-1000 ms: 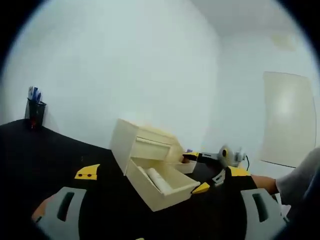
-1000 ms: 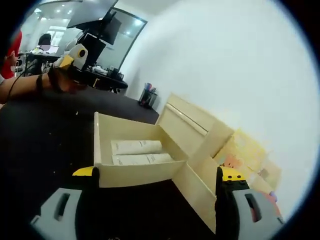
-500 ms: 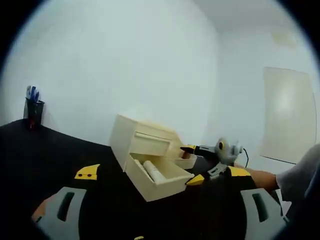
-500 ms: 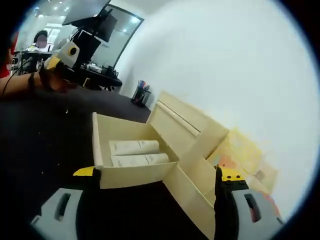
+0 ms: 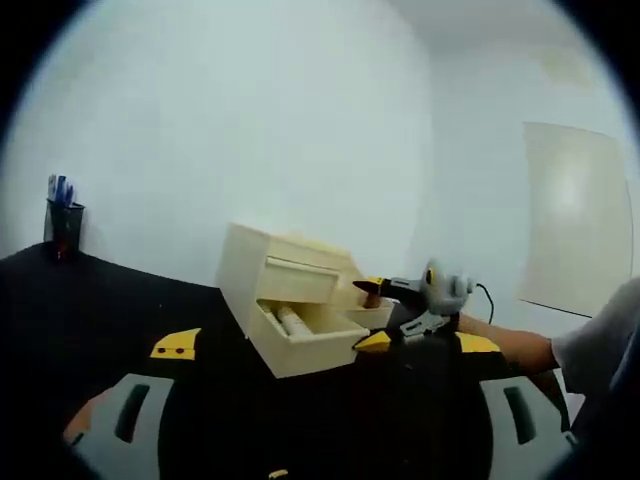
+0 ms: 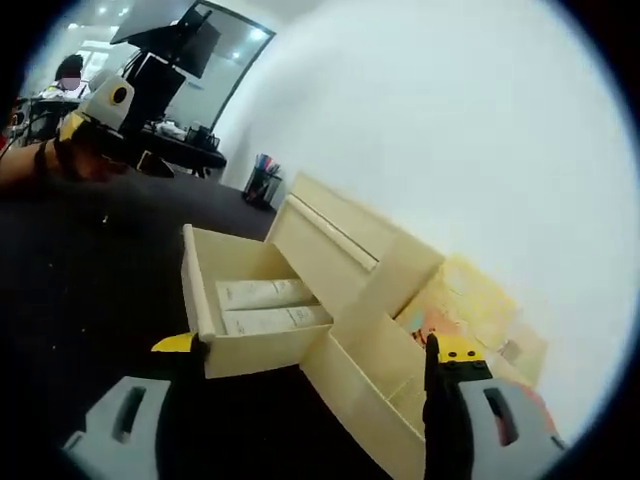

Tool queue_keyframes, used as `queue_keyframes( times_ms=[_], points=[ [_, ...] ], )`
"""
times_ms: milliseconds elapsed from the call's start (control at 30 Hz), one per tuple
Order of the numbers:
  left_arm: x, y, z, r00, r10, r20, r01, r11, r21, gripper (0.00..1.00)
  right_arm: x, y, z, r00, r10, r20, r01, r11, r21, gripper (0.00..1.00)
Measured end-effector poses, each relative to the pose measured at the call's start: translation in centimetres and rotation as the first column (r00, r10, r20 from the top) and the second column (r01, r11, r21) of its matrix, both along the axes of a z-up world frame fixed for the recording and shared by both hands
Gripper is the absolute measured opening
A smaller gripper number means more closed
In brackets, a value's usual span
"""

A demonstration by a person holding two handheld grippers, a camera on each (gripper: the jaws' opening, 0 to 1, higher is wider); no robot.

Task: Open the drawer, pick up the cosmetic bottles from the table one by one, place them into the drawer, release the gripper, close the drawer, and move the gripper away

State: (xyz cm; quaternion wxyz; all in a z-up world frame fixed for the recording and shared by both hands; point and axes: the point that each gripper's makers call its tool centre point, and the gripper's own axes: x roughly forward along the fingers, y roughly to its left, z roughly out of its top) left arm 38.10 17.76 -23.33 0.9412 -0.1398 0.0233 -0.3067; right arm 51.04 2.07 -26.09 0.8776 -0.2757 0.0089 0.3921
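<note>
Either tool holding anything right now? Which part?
Nothing held. The right tool is open, straddling the drawer front corner; the left tool is open, with nothing between its jaws.

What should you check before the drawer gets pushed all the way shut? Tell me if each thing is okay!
1. Bottles inside the drawer: ok. Two cosmetic bottles lie flat in the drawer.
2. Nothing poking above the drawer's walls: ok, the bottles lie below the rim.
3. Drawer shut: not ok, it is partly out of the cabinet.
4. Right gripper empty: ok, it is open with one jaw at each end of the drawer front.
5. Left gripper out of the way: ok, open and back from the cabinet.
6. More bottles left on the table: cannot tell.
</note>
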Motion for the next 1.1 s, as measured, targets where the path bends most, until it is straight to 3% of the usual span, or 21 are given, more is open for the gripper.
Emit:
queue_keyframes(
  times_ms=[400,1100],
  points=[
    [-0.1,-0.1,-0.2,1.0,-0.001,-0.007,0.002,1.0,0.02,0.95,2.5,-0.7,0.5,0.998,-0.064,0.022,0.064,0.998,0.004,0.83],
    [0.1,0.0,-1.0,1.0,0.002,-0.021,-0.001,0.998,0.066,0.94,5.0,-0.4,0.9,0.991,-0.116,0.07,0.117,0.993,-0.015,0.8]
  ],
)
